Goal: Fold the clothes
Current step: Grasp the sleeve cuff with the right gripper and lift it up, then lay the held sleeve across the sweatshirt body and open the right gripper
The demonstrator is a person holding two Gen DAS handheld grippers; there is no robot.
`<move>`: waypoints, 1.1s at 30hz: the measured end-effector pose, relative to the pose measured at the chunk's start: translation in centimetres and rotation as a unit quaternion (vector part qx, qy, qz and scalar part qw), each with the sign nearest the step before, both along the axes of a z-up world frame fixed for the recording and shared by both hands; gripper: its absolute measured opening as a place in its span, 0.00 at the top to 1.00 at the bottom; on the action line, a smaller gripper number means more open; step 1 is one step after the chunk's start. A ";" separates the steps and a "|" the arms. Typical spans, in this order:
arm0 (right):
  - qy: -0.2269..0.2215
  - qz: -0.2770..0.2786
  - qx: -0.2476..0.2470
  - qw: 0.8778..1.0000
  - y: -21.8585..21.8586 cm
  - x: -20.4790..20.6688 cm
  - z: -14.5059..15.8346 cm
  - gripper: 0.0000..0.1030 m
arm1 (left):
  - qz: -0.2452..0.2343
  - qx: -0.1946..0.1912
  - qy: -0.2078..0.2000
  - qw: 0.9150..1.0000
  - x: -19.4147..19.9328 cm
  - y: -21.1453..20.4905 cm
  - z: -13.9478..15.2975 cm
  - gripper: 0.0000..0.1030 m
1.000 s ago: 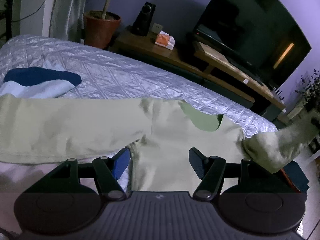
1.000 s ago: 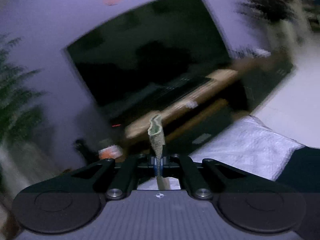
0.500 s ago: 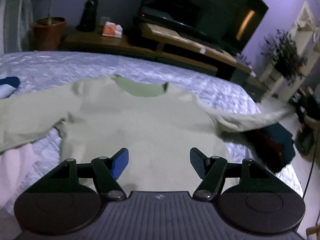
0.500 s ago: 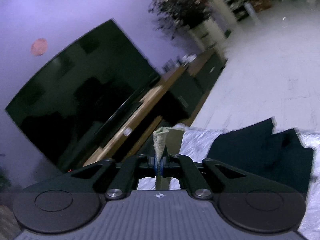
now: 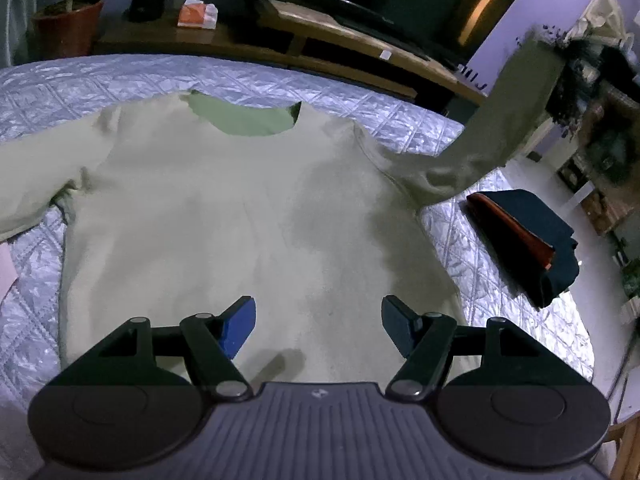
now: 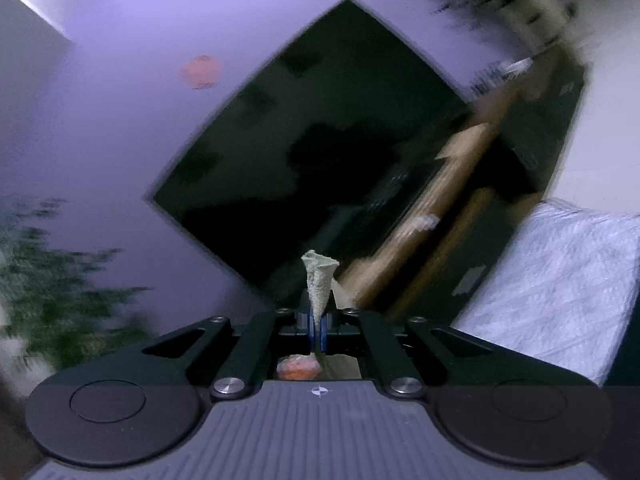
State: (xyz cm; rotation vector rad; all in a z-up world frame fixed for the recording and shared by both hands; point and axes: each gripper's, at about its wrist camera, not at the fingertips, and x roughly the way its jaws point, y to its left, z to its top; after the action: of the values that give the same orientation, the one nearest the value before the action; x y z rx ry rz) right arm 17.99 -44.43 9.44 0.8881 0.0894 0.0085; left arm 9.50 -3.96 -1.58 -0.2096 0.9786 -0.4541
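green sweater [image 5: 248, 216] spread below open left hand-held gripper [image 5: 318, 326]

No text, brand or number can be read in either view. The small white tag [image 5: 385, 54] on the TV stand [image 5: 360, 46], at about one o'clock from the shirt collar, is too small to make out. The emblem [image 5: 319, 393] on the left gripper body and the round cross mark [image 6: 319, 391] on the right one carry no letters.
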 end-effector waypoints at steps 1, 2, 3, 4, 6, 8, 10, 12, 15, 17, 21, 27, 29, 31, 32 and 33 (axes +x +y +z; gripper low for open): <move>-0.015 0.026 -0.015 0.999 1.0 -0.1 0.8 0.96 | -0.002 0.000 0.001 1.000 -0.1 -0.1 -0.1 0.35; -0.022 0.047 -0.027 0.998 2.0 -0.1 1.4 0.96 | -0.004 0.001 0.002 1.000 -0.1 -0.2 -0.1 0.35; -0.026 0.068 -0.029 0.997 2.9 0.0 1.7 0.96 | -0.006 0.001 0.003 1.000 -0.2 -0.4 -0.2 0.35; -0.029 0.087 -0.024 0.995 3.8 0.0 1.9 0.96 | -0.008 0.002 0.005 1.000 -0.3 -0.6 -0.3 0.35; -0.039 0.110 -0.008 0.993 4.7 0.7 2.0 0.96 | -0.012 0.002 0.010 1.000 -0.5 -0.9 -0.5 0.35; -0.047 0.123 0.005 0.991 5.6 0.9 2.1 0.96 | -0.016 0.002 0.015 1.000 -0.5 -1.0 -0.6 0.34; -0.051 0.133 0.017 0.990 6.1 1.6 2.4 0.96 | -0.019 0.000 0.019 1.000 -0.5 -1.2 -0.8 0.34; -0.053 0.148 0.025 0.987 6.0 2.8 2.5 0.95 | -0.019 0.000 0.022 1.000 -0.5 -1.2 -0.8 0.33; -0.057 0.194 0.019 0.979 7.8 3.3 2.7 0.94 | -0.014 -0.003 0.022 1.000 -0.3 -1.0 -0.7 0.33; -0.060 0.231 0.000 0.971 10.0 2.7 2.9 0.94 | -0.010 -0.005 0.023 1.000 -0.2 -0.8 -0.7 0.33; -0.037 0.305 -0.013 0.952 14.5 1.4 1.6 0.94 | 0.002 -0.010 0.034 0.999 -0.2 -0.4 -0.9 0.33; 0.010 0.352 -0.031 0.935 19.0 -3.1 -3.4 0.90 | 0.084 0.022 0.042 0.995 0.7 2.6 -0.8 0.34; 0.030 0.346 -0.024 0.937 19.7 -4.6 -5.8 0.90 | 0.145 0.023 0.052 0.988 1.2 4.9 -0.9 0.34; 0.054 0.346 -0.013 0.937 20.8 -5.7 -8.2 0.89 | 0.203 0.029 0.053 0.977 1.7 7.1 -0.7 0.37; 0.063 0.347 -0.009 0.936 21.4 -5.9 -9.3 0.89 | 0.223 0.033 0.046 0.973 1.8 7.9 -0.4 0.37; 0.070 0.350 -0.008 0.934 22.1 -6.1 -10.1 0.89 | 0.241 0.033 0.036 0.969 1.9 8.7 0.0 0.37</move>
State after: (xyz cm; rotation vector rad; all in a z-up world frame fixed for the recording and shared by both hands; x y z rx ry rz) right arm 11.88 -22.34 -0.64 0.8009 0.5369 0.6111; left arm 11.35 4.69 -1.54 -0.3933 0.9741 0.0318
